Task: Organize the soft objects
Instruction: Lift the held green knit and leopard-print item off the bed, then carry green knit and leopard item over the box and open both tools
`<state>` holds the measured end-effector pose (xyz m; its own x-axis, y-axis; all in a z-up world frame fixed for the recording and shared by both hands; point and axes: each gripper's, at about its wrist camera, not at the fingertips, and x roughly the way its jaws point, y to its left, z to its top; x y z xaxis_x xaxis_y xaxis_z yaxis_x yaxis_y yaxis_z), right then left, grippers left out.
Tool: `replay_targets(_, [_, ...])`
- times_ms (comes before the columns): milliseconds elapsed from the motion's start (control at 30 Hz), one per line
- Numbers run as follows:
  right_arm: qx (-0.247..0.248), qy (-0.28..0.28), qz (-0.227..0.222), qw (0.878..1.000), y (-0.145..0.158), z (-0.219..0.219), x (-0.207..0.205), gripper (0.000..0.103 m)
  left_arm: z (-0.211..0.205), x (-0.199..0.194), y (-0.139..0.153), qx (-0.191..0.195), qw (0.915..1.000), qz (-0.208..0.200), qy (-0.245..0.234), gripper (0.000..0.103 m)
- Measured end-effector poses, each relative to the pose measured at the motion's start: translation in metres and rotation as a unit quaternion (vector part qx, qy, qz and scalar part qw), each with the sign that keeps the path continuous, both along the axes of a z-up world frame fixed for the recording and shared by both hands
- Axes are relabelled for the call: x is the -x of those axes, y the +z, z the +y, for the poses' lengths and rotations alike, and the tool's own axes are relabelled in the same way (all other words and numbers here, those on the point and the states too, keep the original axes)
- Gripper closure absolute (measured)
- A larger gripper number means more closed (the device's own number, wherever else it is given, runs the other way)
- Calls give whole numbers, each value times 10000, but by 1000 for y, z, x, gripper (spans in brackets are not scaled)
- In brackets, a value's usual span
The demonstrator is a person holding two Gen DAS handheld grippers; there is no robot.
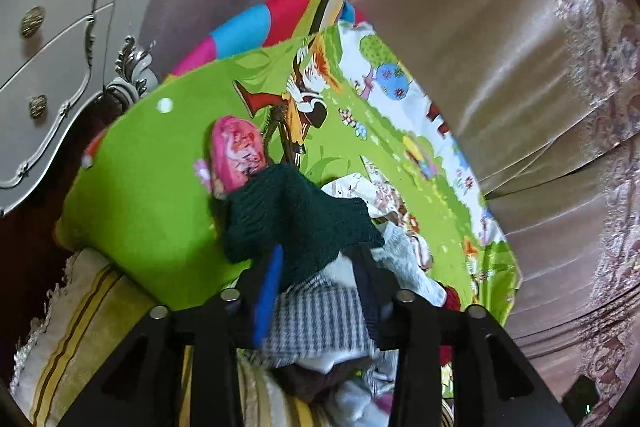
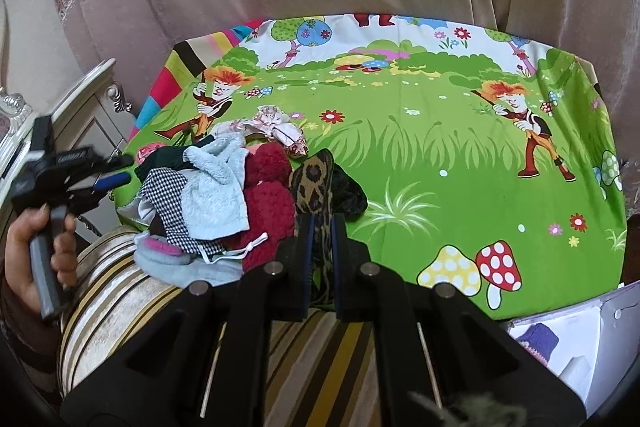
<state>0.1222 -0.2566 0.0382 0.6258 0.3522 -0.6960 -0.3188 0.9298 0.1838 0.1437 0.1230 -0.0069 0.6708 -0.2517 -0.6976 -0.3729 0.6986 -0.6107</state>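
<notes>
The right gripper [image 2: 320, 227] has its fingers clenched on a leopard-print cloth [image 2: 314, 183] at the near edge of the cartoon-print worktop [image 2: 440, 155]. Just left lies a pile: dark red fluffy pieces [image 2: 266, 203], a pale blue towel [image 2: 216, 195] and a checked cloth [image 2: 168, 195]. The left gripper [image 1: 320, 275] hangs released over a dark green knit [image 1: 296, 219], a pink piece [image 1: 236, 155] beyond.

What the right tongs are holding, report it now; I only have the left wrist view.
Observer: The right tongs are shut on a leopard-print cloth, at the right edge of the pile.
Operator: Tell me what lies to the right of the pile.
Observer: Bare mat, then a white box beside its near right corner.
Operator: Say what's in the box.
Observer: A purple knitted piece; the rest is out of frame.
</notes>
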Motion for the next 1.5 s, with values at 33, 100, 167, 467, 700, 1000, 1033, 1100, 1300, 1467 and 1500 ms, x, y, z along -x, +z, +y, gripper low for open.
replay_targets(33, [25, -13, -22, 10000, 1, -1, 2, 92, -1, -6, -3, -17, 9999, 125, -40, 61])
replay_targets(100, [36, -38, -44, 10000, 3, -3, 6, 92, -4, -22, -8, 0, 9995, 294, -125, 61])
replay_targets(167, [31, -66, -60, 10000, 5, -7, 9, 92, -8, -36, -15, -266, 9979, 564, -185, 62])
replay_targets(467, [-37, -230, -90, 9997, 8, -27, 24, 92, -9, -26, 3, -707, 9971, 283, -15, 92])
replay_targets(700, [-100, -334, -139, 9993, 11, -41, 35, 92, -7, -4, 41, -752, 9966, -296, 175, 92])
replay_targets(1000, [-128, -613, -232, 9978, 16, -75, 57, 92, -71, 16, 77, -347, 9936, -882, -613, 92])
replay_targets(1033, [-133, -674, -243, 9973, 17, -82, 61, 92, -80, 19, 79, -293, 9926, -922, -729, 92])
replay_targets(1100, [-141, -781, -254, 9965, 17, -93, 66, 92, -102, 24, 83, -179, 9897, -1000, -1012, 92])
replay_targets(1300, [-165, -1206, -274, 9922, 18, -135, 84, 92, -166, 34, 90, 56, 9776, -1106, -1789, 92])
replay_targets(1467, [-139, -1662, -298, 9855, 19, -174, 99, 92, -225, 43, 87, 246, 9619, -1109, -2486, 92])
replay_targets(1500, [-131, -1729, -297, 9844, 19, -180, 100, 92, -240, 45, 85, 285, 9573, -1079, -2666, 92])
